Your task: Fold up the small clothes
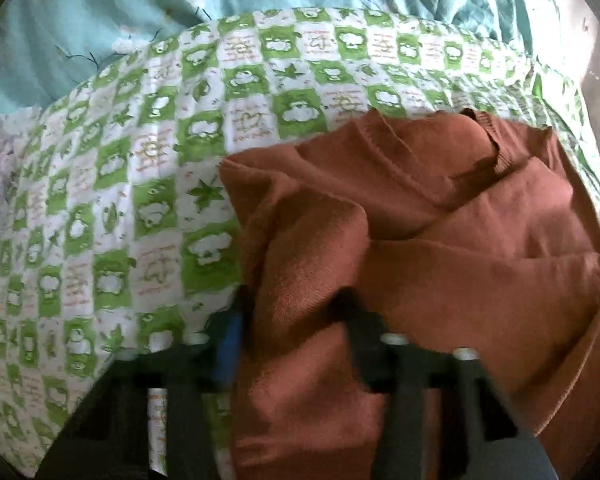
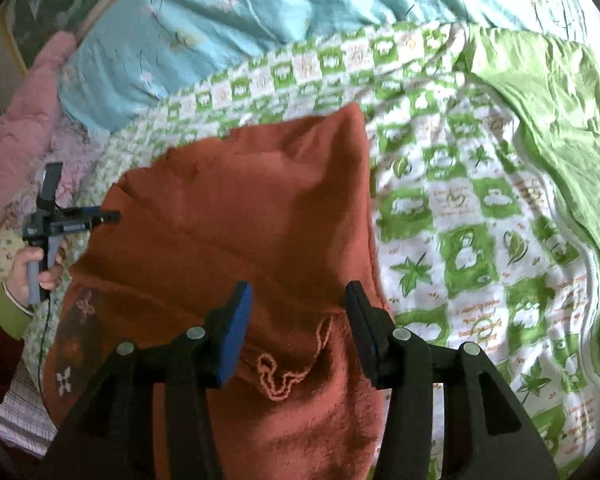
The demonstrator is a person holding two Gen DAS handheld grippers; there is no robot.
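Rust-brown knitted garment (image 2: 252, 208) lying rumpled on a green-and-white checked quilt (image 2: 472, 216) spread over a bed, with a pale blue floral sheet (image 2: 260, 12) bunched along the far side and a plain green cover (image 2: 556, 120) at the right edge. Seen from the right wrist view: right hand-held gripper (image 2: 296, 328) poised over the near part of the garment, blue-padded fingers (image 2: 236, 336) standing apart with cloth visible between them but not pinched; a wavy line of pale orange stitching (image 2: 284, 376) on the fabric directly below. At the far left of that same view, left hand-held gripper (image 2: 108, 216) held in a person's hand (image 2: 40, 268), tips reaching to the garment's left edge; green cuff (image 2: 8, 312) at the wrist, pink quilted sleeve (image 2: 16, 120) above. Small white flower motif (image 2: 64, 378) on a darker patch at the garment's lower left. From the left wrist view, blurred: left hand-held gripper (image 1: 296, 344) with a thick fold of the brown fabric (image 1: 420, 208) bunched up between its fingers, jaws narrowed onto that fold, apparently clamping it; ribbed neckline (image 1: 496, 148) of the garment toward the far side, checked quilt filling the left half.
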